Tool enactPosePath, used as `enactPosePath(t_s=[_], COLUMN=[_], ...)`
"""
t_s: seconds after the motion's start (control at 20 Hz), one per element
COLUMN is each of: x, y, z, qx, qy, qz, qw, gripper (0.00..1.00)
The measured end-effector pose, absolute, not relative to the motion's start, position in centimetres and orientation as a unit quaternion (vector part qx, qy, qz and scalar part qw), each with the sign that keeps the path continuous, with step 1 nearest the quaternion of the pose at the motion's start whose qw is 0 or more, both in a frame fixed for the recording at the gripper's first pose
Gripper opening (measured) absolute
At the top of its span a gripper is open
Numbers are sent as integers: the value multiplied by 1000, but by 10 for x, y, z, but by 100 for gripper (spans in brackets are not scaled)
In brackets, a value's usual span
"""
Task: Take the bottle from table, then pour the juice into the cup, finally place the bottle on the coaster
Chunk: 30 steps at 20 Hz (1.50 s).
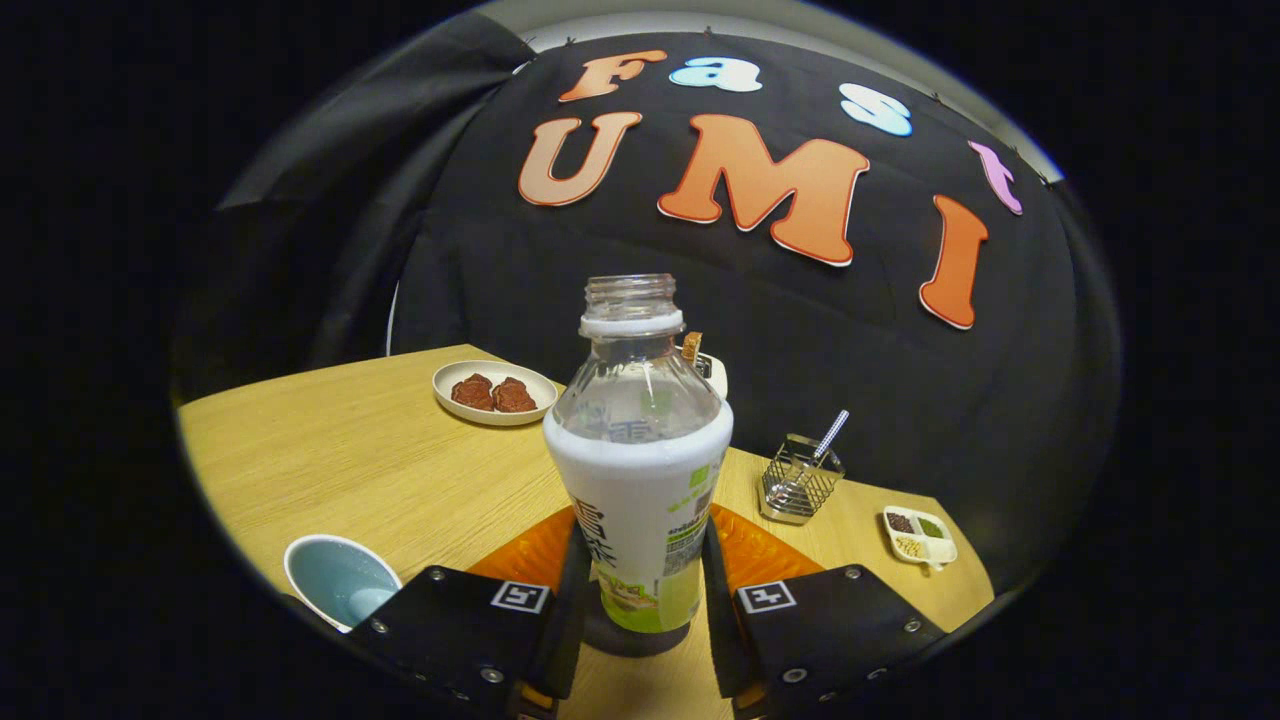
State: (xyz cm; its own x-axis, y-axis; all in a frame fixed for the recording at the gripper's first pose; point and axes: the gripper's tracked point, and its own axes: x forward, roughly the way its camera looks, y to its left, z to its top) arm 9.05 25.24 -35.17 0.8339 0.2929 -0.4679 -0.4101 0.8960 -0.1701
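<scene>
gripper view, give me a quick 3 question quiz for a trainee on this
1. True or false: the bottle has its cap on.
2. What stands between the fingers of the gripper? A plate B bottle C wire holder
3. The cup lies on which side of the fingers?

Key
1. False; the neck is open.
2. B; both fingers press its sides.
3. Left, standing on the table.

Clear bottle (638, 470) with white-and-green label, pale blue cup (338, 580), wood-grain table (380, 470), orange coaster (755, 550).

bottle (640, 500) label print, not legible
</scene>
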Motion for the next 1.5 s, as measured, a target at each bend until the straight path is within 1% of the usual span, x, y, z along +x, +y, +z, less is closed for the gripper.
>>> enactPosePath(t_s=[0.2, 0.5, 0.55, 0.65, 0.8, 0.85, 0.9, 1.0, 1.2, 1.5], x=[93, 84, 84, 84, 77, 76, 76, 77, 71, 56], y=[244, 243, 241, 240, 243, 241, 237, 232, 222, 198], z=[-363, -383, -378, -379, -372, -364, -355, -331, -280, -184], qx=[-85, -61, -57, -57, -41, -35, -32, -21, 8, -20], qy=[239, 267, 261, 262, 267, 265, 257, 236, 198, 111], qz=[174, 180, 179, 177, 195, 196, 196, 193, 195, 194], qw=[952, 945, 947, 947, 943, 943, 946, 952, 961, 975], gripper=[54, 56, 56, 58, 66, 69, 78, 87, 93, 96])
